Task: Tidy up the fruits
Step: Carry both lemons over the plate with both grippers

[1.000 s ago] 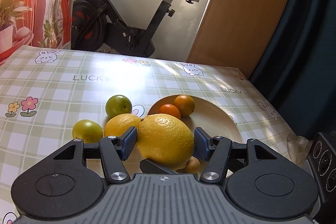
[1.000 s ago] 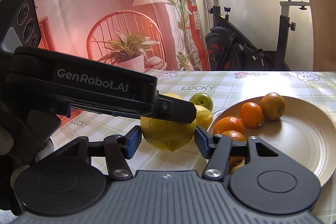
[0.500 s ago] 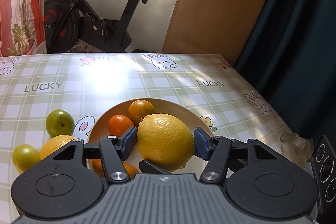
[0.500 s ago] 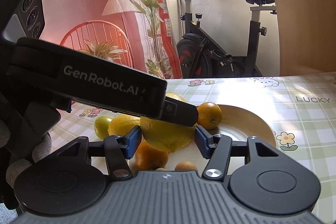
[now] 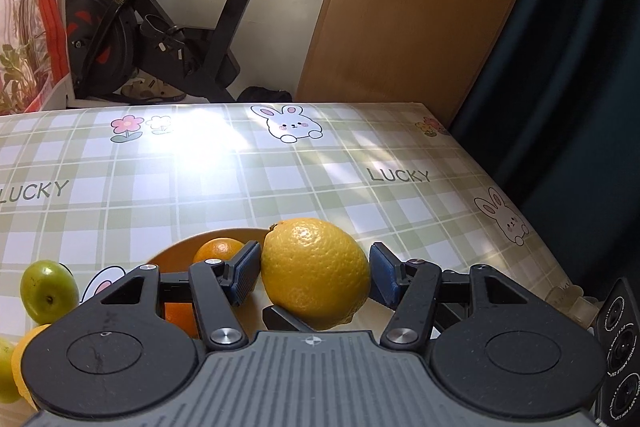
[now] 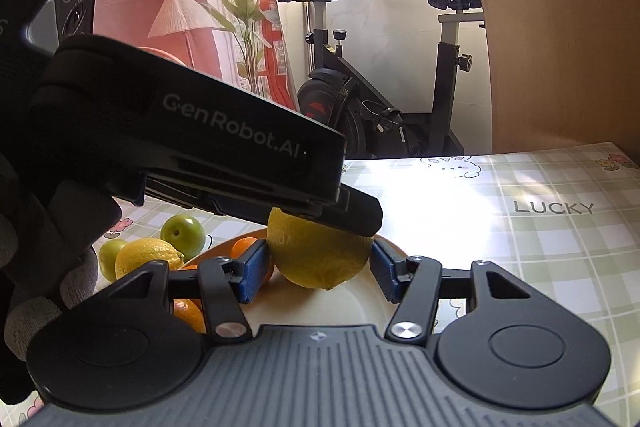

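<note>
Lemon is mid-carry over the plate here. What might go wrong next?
1. The left hand-held gripper and right hand-held gripper both appear to pinch the large yellow lemon; if the hands drift apart, it may slip.
2. The tan round plate already holds small orange citrus fruits, so a dropped lemon may knock them off.

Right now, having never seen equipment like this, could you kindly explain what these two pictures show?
No robot here: a person holds a two-finger gripper in each hand, with a camera on each looking along its fingers. One picture comes from the left gripper, the other from the right gripper. Both seem closed on the same large lemon, crosswise, over a plate holding oranges. Beside the plate, on the checked tablecloth, lie a second lemon and green fruits.
</note>
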The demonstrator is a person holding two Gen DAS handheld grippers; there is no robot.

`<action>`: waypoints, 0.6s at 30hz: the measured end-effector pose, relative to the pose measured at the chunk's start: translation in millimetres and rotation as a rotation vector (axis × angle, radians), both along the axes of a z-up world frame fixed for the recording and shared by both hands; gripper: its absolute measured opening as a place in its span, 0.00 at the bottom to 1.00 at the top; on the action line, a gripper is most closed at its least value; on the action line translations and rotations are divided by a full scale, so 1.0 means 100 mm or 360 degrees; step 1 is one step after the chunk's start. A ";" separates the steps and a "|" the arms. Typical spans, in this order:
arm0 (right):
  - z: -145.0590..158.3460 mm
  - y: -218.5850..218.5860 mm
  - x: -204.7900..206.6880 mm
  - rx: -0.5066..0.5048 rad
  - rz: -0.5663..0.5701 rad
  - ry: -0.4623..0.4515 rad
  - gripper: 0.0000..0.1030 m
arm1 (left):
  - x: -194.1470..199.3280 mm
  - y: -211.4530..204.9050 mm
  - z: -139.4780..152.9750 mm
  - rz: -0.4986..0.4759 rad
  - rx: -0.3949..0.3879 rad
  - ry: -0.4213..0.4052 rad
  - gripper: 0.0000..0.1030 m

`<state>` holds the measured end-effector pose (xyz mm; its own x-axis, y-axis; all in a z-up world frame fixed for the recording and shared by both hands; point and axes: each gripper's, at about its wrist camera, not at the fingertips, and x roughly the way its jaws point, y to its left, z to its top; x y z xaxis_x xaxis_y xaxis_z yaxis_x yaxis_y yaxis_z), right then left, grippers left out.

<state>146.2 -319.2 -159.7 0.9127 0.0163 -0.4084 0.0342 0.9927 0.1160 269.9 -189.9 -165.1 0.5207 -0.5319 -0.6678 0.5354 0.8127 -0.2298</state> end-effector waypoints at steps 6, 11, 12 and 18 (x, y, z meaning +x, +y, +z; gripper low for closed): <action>-0.05 -0.07 0.03 0.0042 -0.0013 0.0010 0.56 | 0.06 -0.02 -0.03 -0.0002 0.0021 0.0009 0.60; -0.05 -0.06 0.10 0.0046 -0.0007 0.0052 0.56 | 0.08 -0.03 -0.05 0.0001 0.0032 0.0006 0.60; -0.05 -0.06 0.10 0.0044 -0.0007 0.0061 0.56 | 0.08 -0.04 -0.06 -0.0005 0.0036 0.0009 0.60; -0.07 -0.05 0.12 0.0042 -0.0072 0.0094 0.56 | 0.07 -0.12 -0.10 -0.0021 0.0085 -0.0003 0.60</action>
<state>157.9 -324.5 -166.5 0.8870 -0.0131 -0.4616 0.0867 0.9865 0.1387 277.2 -201.6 -175.0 0.5152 -0.5024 -0.6943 0.5465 0.8167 -0.1854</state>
